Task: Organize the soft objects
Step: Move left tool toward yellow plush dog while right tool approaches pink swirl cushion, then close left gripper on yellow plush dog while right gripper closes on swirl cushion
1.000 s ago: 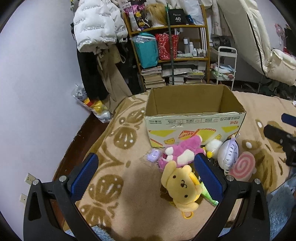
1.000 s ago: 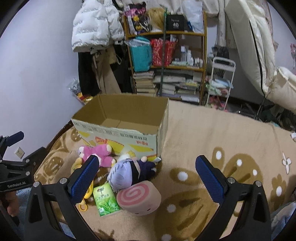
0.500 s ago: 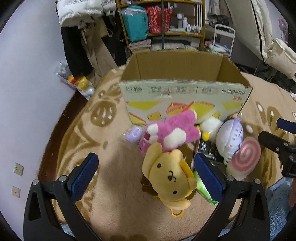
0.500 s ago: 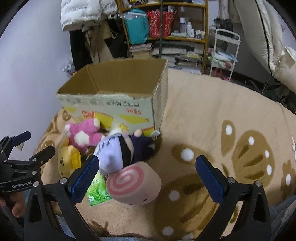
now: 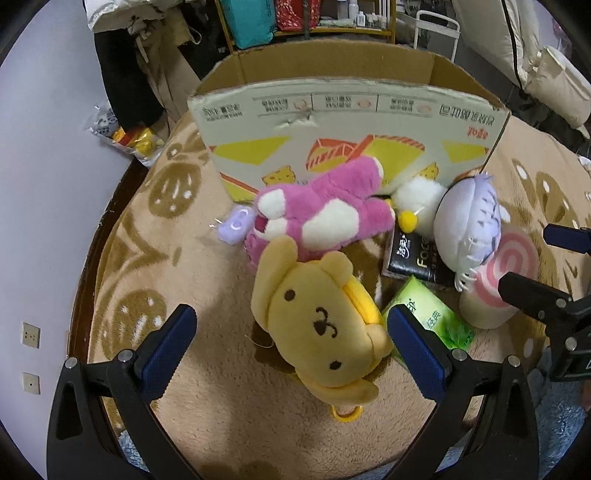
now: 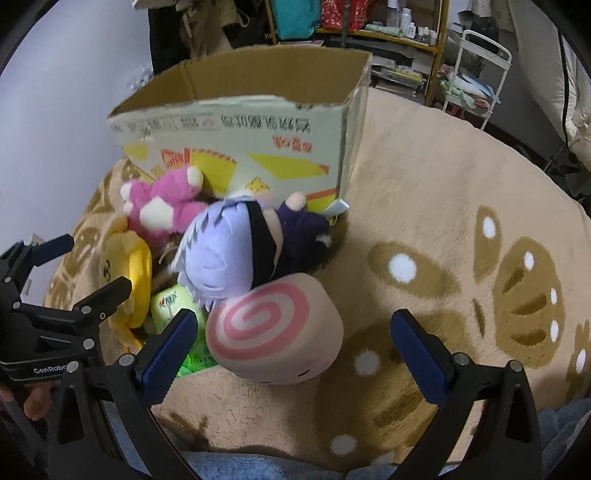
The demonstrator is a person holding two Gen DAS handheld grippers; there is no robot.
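A yellow dog plush (image 5: 317, 321) lies on the tan blanket between the blue pads of my left gripper (image 5: 291, 350), which is open around it without touching. Behind it lie a pink bear plush (image 5: 325, 214), a white plush (image 5: 417, 199) and a lavender-haired doll (image 5: 469, 225). A pink swirl roll plush (image 6: 273, 332) lies just ahead of my right gripper (image 6: 295, 354), also open and holding nothing. The doll (image 6: 236, 251) rests on top of the roll. An open cardboard box (image 5: 347, 110) stands behind the pile.
A green tissue pack (image 5: 432, 317) and a black packet (image 5: 413, 254) lie among the plushes, with a small purple item (image 5: 236, 225) at the left. The blanket (image 6: 461, 221) spreads right of the pile. Shelves (image 6: 399, 26) and a white rack (image 6: 476, 74) stand behind.
Both grippers have dropped and moved in toward the pile. The yellow dog plush now lies between the left fingers, and the swirl roll is close before the right gripper.
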